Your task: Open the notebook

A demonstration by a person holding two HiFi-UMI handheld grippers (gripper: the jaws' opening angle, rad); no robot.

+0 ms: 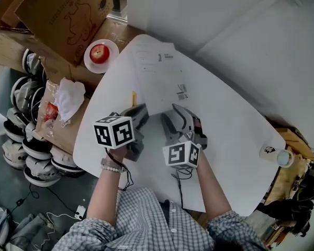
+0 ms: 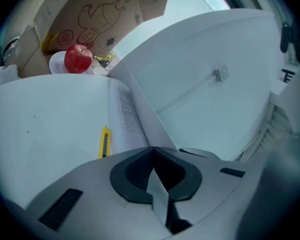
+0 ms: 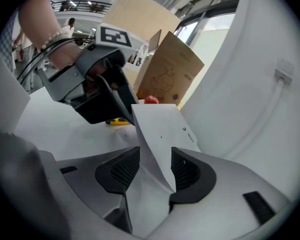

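The notebook lies on the white table (image 1: 235,135) with its white cover (image 1: 162,77) raised. My left gripper (image 1: 141,111) is shut on the cover's near edge (image 2: 157,184), and a printed inner page (image 2: 124,116) shows beside it. My right gripper (image 1: 177,116) reaches in from the right. The same cover (image 3: 157,134) passes between its jaws (image 3: 152,171), whose pads stand apart and do not press on it. The right gripper view also shows the left gripper (image 3: 117,96) holding the cover's other edge.
A yellow utility knife (image 1: 134,98) lies on the table just left of the notebook. A red apple (image 1: 99,53) on a white plate and a cardboard box (image 1: 63,9) stand at the far left. A cup (image 1: 284,158) sits at the table's right edge.
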